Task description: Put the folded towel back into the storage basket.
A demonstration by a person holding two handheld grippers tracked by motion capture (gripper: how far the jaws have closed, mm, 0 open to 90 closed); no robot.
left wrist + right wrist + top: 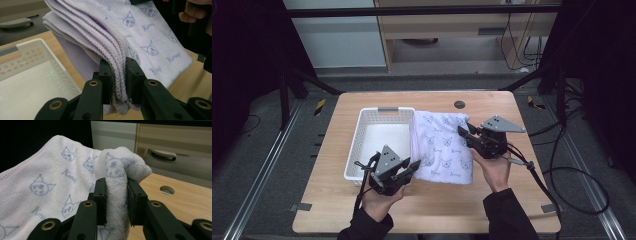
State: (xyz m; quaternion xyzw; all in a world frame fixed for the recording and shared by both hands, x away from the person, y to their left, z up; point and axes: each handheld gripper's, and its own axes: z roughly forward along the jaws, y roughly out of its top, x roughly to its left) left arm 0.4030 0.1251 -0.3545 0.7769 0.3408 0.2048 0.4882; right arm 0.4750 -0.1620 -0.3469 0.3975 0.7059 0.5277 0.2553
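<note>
Overhead forward-down; gripper views close on towel (150, 32)

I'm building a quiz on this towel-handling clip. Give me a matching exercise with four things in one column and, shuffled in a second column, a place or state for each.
Things:
1. white perforated plastic basket
2. folded lilac cat-print terry towel
3. left tongs
4. right tongs

Places or states:
A. clamped on the towel's far bunched corner
B. sitting empty on the light wooden table, left of the towel
C. pinching the stacked stitched edges at the towel's near corner
D. held up off the table between both tongs

Pairs: 1-B, 2-D, 3-C, 4-A
</note>
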